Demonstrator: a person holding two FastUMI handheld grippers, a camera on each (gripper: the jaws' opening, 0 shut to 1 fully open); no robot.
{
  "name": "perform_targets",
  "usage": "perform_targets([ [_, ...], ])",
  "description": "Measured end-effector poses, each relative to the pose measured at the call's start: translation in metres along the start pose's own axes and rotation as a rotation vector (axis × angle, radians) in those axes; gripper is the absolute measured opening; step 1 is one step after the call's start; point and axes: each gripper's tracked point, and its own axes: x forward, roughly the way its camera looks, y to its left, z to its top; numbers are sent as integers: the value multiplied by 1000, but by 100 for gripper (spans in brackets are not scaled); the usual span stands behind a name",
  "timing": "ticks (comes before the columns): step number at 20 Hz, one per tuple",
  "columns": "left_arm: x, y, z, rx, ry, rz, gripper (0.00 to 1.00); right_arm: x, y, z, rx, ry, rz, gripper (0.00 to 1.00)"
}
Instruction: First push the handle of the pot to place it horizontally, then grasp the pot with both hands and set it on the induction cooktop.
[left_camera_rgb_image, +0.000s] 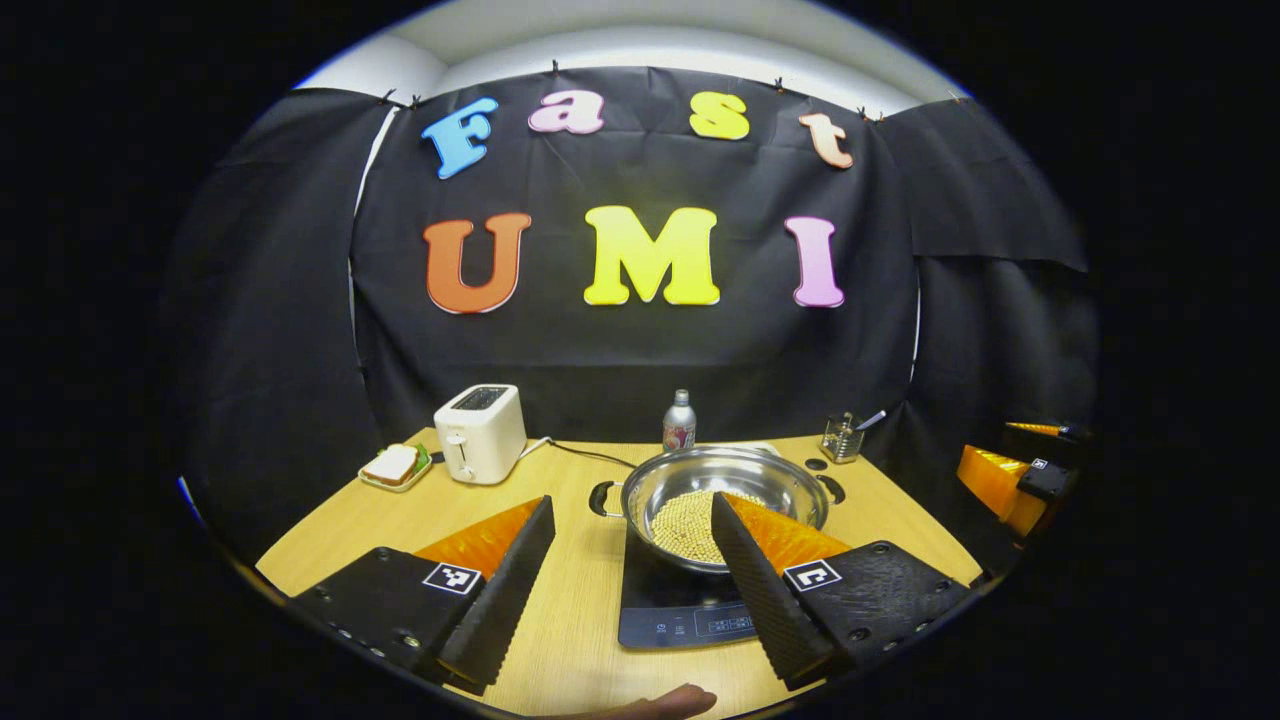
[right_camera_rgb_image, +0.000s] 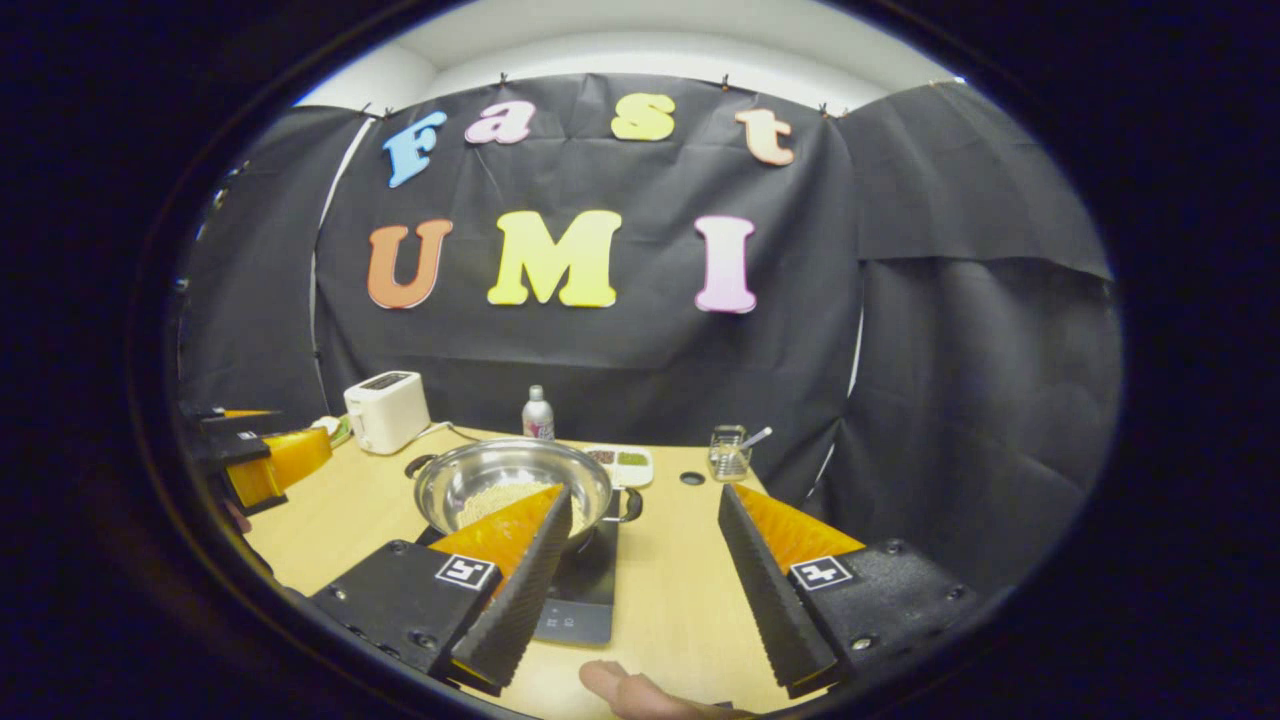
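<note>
Pot (left_camera_rgb_image: 735, 500), steel and holding pale beans, is seen resting on the induction cooktop (left_camera_rgb_image: 680, 610) on the wooden worktop (left_camera_rgb_image: 570, 620), its two side handles lying level. Both the left tool (left_camera_rgb_image: 632, 520) and the right tool (right_camera_rgb_image: 645, 510) are held wide apart, nothing gripped, drawn back above the near worktop edge.

Toaster (left_camera_rgb_image: 481, 432), sandwich plate (left_camera_rgb_image: 396, 467), bottle (left_camera_rgb_image: 679, 421), glass jar (left_camera_rgb_image: 842, 437).

Silver pot (left_camera_rgb_image: 735, 487) of pale beans, black cooktop (left_camera_rgb_image: 672, 605), white toaster (left_camera_rgb_image: 481, 432), light wood table (left_camera_rgb_image: 570, 640).
</note>
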Motion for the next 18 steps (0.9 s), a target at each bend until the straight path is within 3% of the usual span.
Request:
perform_targets([
  [2,-30,-4,28,8,-78,-1,94,-26,-5,19,-14,-74,-33,92],
  [3,-45,-3,39,9,-109,5,93,-38,-6,25,-8,-101,-41,100],
  [6,-83,2,58,5,-190,15,93,-74,-10,41,50,-158,-36,100],
  [11,-115,25,33,-19,-185,100,94,-120,-25,39,127,-214,-34,100],
  [18,-128,20,25,-25,-205,-4,93,-135,-19,42,122,-237,-2,100],
])
